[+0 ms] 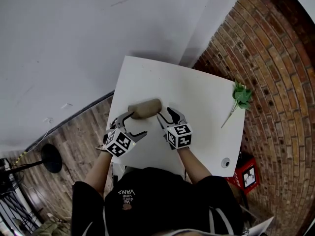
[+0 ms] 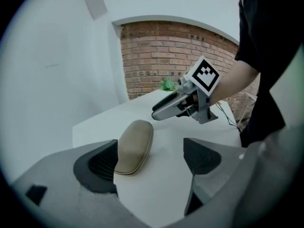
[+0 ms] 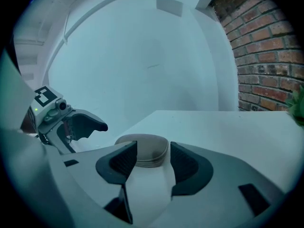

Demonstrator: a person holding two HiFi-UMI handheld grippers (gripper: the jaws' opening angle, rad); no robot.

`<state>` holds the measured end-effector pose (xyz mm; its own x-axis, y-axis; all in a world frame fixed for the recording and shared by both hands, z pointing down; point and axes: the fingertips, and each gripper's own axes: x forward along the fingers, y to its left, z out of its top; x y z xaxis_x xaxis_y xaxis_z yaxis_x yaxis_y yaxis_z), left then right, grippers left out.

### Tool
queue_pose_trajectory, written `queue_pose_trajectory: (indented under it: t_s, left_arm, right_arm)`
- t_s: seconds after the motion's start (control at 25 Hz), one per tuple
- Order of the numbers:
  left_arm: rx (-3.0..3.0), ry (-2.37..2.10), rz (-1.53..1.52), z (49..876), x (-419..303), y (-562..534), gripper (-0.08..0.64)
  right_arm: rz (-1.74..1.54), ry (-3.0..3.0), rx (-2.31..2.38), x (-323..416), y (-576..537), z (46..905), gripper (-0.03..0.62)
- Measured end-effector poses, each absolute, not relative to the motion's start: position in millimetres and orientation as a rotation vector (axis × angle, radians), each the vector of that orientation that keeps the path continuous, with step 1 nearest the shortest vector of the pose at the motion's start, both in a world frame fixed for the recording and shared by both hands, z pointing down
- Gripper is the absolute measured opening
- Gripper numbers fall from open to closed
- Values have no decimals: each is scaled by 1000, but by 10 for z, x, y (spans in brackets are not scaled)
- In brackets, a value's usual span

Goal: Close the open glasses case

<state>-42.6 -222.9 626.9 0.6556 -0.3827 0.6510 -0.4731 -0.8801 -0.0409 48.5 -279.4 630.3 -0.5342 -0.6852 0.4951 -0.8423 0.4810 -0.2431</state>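
The left tongs (image 1: 137, 125) are open. In the left gripper view their two dark ribbed pads stand wide apart over the white square counter (image 1: 206, 90), with nothing pressed between them. The beige, oval, fabric-covered glasses case (image 1: 145, 108) lies flat on the counter just ahead of them. Its near end sits beside the left-hand pad and is partly hidden behind it, and I cannot tell whether the two touch.

The right tongs (image 1: 166, 116) are open too. In the right gripper view their pads are apart, and the case (image 3: 145, 148) shows in the gap just beyond their tips, resting on the counter and not clamped.

The case is shut. Its domed top lies down on its base, and a thin seam runs round the edge, plain in the left gripper view (image 2: 135, 146). From the head view it sits towards the near left part of the counter, long side across, with the left tongs at its left end and the right tongs at its right end. Each gripper carries a cube of black-and-white square markers, and the person's bare forearms reach in from below.

A green leafy sprig (image 1: 241, 95) lies near the counter's right edge, well apart from the case. A red brick wall (image 1: 280, 58) runs along the right. A red crate (image 1: 245, 173) stands on the floor by the counter's near right corner, and wooden floorboards (image 1: 83, 127) show to the left.
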Motion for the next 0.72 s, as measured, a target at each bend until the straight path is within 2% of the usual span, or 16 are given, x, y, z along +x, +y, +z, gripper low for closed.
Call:
queue_pose_trajectory:
  t_s: [0.72]
  left_arm:
    - [2611, -1337, 885, 5751, -772, -1512, 410]
  right_arm:
    - [537, -2560, 1126, 775, -1982, 5880, 218]
